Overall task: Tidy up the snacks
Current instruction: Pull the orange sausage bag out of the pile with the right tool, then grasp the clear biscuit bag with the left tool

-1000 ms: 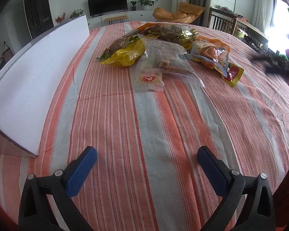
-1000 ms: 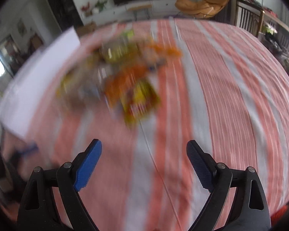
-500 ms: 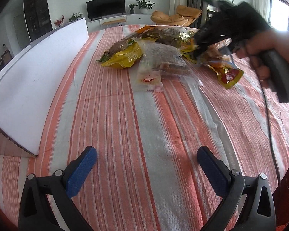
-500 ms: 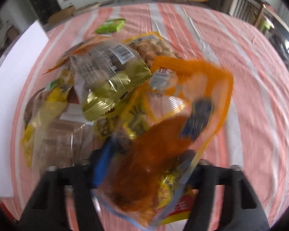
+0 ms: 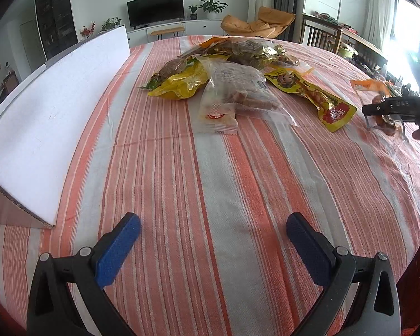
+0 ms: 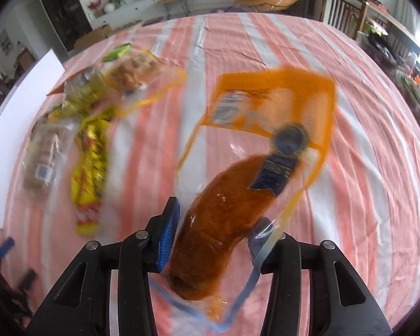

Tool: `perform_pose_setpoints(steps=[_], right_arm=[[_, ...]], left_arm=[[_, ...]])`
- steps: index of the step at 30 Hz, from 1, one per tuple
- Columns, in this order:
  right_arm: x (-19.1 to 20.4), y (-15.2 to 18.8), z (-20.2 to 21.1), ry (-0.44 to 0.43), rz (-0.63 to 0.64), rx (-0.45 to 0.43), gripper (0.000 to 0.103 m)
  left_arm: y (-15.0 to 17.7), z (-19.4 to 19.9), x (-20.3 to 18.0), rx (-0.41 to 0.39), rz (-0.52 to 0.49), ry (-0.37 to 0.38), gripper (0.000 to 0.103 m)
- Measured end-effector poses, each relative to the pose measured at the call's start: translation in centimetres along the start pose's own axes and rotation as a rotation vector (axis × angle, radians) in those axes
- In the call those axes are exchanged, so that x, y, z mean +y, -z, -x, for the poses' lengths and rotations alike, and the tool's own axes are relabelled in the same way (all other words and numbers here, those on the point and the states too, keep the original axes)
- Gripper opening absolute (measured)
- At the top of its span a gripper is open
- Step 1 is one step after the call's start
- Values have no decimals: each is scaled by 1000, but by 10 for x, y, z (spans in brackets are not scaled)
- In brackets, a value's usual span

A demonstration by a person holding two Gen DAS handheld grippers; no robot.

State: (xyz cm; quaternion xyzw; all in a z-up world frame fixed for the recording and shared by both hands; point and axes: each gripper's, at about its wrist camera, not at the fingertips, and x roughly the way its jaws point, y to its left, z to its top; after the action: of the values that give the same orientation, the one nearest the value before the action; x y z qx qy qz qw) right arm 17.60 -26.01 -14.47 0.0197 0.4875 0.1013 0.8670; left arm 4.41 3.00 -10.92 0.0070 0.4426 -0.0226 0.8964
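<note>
Right gripper (image 6: 210, 232), jaws easing apart yet gripping the orange pouch (image 6: 254, 173), carries it at three o'clock from the snack pile (image 5: 238, 78), apparently to sort it. Left gripper (image 5: 212, 240) waits open.

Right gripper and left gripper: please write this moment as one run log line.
right gripper: jaws opening, orange packet between pads | left gripper: open, empty, over striped tablecloth
</note>
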Motion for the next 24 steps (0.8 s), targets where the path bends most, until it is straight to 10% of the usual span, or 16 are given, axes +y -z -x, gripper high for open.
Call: perform_pose_setpoints(steps=[3,24], right_arm=[[-4,10,7,0,4,-73,79],[3,30,6,94,97,-136,87]], left_arm=[[1,0,-1,-1,0,-1,103],[1,0,0,0,-1,0,103]])
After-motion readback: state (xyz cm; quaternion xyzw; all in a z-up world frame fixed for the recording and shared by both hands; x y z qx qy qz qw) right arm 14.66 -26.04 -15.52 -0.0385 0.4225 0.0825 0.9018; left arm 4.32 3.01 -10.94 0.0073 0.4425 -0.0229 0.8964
